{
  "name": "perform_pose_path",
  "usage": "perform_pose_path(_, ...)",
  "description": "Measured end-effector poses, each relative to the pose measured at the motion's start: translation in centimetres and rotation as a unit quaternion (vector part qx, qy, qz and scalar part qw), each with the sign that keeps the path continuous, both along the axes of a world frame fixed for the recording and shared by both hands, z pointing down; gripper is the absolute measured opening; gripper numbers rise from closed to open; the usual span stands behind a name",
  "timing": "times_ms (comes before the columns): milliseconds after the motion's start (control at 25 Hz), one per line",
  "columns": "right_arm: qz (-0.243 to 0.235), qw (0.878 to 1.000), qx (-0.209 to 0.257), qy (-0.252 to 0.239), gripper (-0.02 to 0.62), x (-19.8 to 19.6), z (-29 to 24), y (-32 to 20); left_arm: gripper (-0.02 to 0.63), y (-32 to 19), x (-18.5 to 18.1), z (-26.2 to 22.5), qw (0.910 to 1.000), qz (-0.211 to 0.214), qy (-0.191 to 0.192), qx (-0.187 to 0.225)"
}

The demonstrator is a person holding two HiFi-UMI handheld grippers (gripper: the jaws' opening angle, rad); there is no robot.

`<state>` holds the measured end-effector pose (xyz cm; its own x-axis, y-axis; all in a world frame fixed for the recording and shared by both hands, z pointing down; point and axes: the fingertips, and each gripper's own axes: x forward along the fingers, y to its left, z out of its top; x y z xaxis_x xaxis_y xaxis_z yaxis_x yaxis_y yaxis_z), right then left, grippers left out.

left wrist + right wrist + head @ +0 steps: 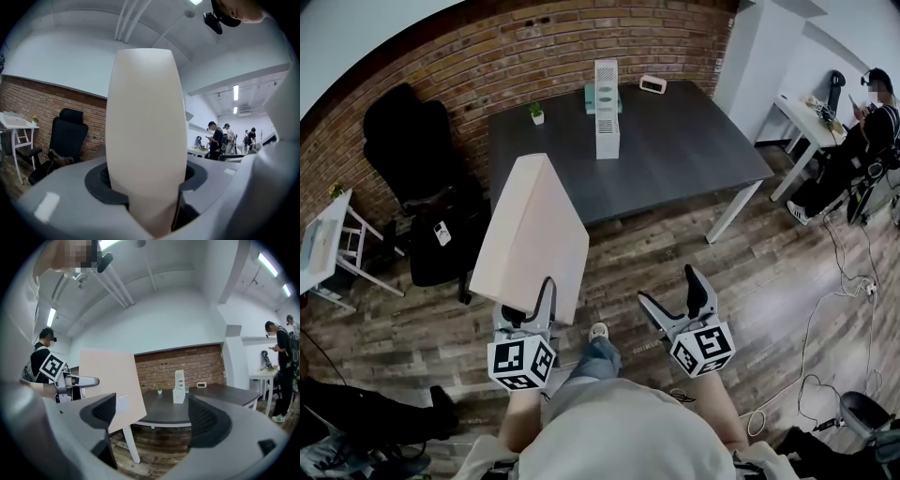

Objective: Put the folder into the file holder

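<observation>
The dark tabletop (694, 159) stands ahead by a brick wall; only the head view shows it whole. The pale folder (534, 230) is held up in the air on the near side of the tabletop, with its lower edge in the left tongs (532, 302). The left gripper view is nearly filled by the folder rising between the pads, which press on it from both sides, and the folder hides the tabletop there. The white file holder (607, 122) stands upright toward the far side of the tabletop, well apart from the folder. The right gripper view shows it level, with the folder's flat face at its left. The right tongs (672, 292) gape wide with nothing between them, beside the folder and not touching it. A small potted plant (536, 112) sits left of the file holder.
</observation>
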<state>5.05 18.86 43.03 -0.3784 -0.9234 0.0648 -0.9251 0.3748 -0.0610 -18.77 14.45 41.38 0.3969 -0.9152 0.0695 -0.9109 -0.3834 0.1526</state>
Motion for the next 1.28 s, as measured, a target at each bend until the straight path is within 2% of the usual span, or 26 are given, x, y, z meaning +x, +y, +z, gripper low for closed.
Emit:
perform_pose_path(440,0.008,1.0,0.014,0.004,0.463,0.9,-2.5,-13.2,0.272,-14.0,1.5,-3.3,0.9994,0.019,0.004,0.027)
perform_pose_path(720,0.013,1.0,0.017,0.003,0.462,1.0,-2.3,-20.0,0.272,-21.0,1.7,-3.6,0.9991,0.025,0.008,0.034)
perform_pose_path(1040,0.018,1.0,0.01,-0.001,0.463,1.1,-1.5,-25.5,0.272,-27.1,2.1,-3.9,0.9986,0.035,0.018,0.034)
perform_pose_path(1280,0.026,1.0,0.001,-0.004,0.463,1.2,-0.9,-27.9,0.272,-31.1,3.4,-5.9,0.997,0.053,0.028,0.05)
